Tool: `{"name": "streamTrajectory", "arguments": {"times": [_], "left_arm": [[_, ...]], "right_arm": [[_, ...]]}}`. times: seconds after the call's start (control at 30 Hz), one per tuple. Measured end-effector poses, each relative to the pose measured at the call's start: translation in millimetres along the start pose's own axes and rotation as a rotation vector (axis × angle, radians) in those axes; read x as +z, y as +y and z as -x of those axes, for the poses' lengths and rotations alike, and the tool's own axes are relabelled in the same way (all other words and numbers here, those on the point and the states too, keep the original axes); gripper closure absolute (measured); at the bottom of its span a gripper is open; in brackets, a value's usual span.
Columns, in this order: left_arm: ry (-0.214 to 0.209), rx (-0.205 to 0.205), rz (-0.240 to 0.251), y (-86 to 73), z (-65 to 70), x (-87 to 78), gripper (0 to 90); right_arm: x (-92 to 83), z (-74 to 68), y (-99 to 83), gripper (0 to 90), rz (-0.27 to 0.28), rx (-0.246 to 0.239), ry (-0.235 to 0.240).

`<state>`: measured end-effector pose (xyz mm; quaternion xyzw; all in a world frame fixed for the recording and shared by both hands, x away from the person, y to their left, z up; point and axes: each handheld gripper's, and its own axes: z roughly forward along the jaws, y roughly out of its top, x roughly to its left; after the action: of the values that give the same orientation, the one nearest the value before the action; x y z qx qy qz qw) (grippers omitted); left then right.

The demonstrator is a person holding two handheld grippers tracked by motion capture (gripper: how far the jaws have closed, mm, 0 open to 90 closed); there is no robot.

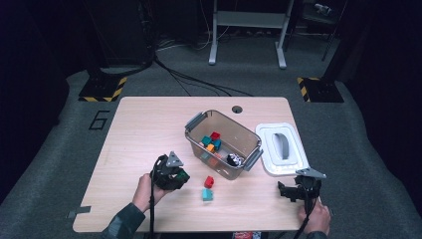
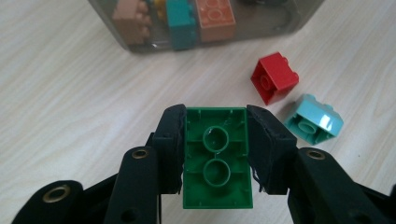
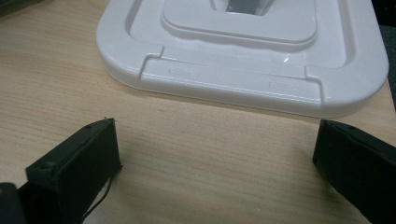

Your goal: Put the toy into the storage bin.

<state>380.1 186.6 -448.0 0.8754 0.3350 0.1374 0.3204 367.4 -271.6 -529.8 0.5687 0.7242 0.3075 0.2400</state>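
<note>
Left claw (image 2: pixel 215 140) around green brick (image 2: pixel 216 158)

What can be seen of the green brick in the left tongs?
The green brick is a glossy plastic building brick, seen from its hollow underside with two round tubes and thin ribs. The left tongs clamp it by its two long sides, black pads pressed flat against them, holding it off the wooden table. In the high view it sits at the tongs' tip, short of the clear bin.
</note>
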Motion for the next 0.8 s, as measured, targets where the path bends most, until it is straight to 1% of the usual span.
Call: {"name": "streamTrajectory", "arguments": {"times": [0.07, 0.1, 0.13, 0.17, 0.23, 0.27, 0.3, 0.33, 0.47, 0.57, 0.63, 0.67, 0.73, 0.8], "left_arm": [[0.006, 0.001, 0.006, 3.6, -3.5, -2.7, 59.3], [0.002, 0.000, 0.004, 5.4, -5.1, -4.0, 59.4], [0.009, 0.001, 0.012, 7.2, -6.4, -5.0, 59.4], [0.005, 0.002, 0.010, 9.7, -8.1, -6.9, 59.4], [0.012, 0.001, 0.021, 13.0, -9.7, -8.4, 59.4], [0.011, 0.007, 0.021, 15.2, -11.1, -10.0, 59.4], [0.017, 0.001, 0.029, 16.9, -11.2, -10.5, 59.4], [0.025, 0.006, 0.032, 18.7, -12.2, -11.8, 59.3], [0.026, 0.009, 0.042, 25.6, -15.0, -14.9, 59.4], [0.034, 0.017, 0.046, 30.9, -17.5, -17.5, 59.4], [0.039, 0.014, 0.055, 34.0, -18.4, -19.2, 59.4], [0.035, 0.019, 0.051, 35.7, -19.6, -21.0, 59.4], [0.047, 0.015, 0.061, 38.5, -20.6, -23.1, 59.4], [0.050, 0.023, 0.063, 42.0, -22.7, -25.9, 59.4]], "right_arm": [[0.0, 0.0, 0.0, 0.0, 0.000, 0.000, 0.000], [0.0, 0.0, 0.0, 0.0, 0.000, 0.000, 0.000], [0.0, 0.0, 0.0, 0.0, 0.000, 0.000, 0.000], [0.0, 0.0, 0.0, 0.0, 0.000, -0.001, 0.000], [0.0, 0.0, 0.0, 0.0, 0.000, -0.001, 0.000], [0.0, 0.0, 0.0, 0.0, 0.000, 0.000, 0.000], [0.0, 0.0, 0.0, 0.0, 0.000, -0.001, 0.000], [0.0, 0.0, 0.0, 0.0, 0.000, 0.000, 0.000], [0.0, 0.0, 0.0, 0.0, 0.000, 0.000, 0.000], [0.0, 0.0, 0.0, 0.0, 0.000, 0.000, 0.000], [0.0, 0.0, 0.0, 0.0, 0.000, 0.000, 0.000], [0.0, 0.0, 0.0, 0.0, 0.000, -0.001, 0.000], [0.0, 0.0, 0.0, 0.0, 0.000, -0.001, 0.000], [0.0, 0.0, 0.0, 0.0, 0.000, -0.001, 0.000]]}}
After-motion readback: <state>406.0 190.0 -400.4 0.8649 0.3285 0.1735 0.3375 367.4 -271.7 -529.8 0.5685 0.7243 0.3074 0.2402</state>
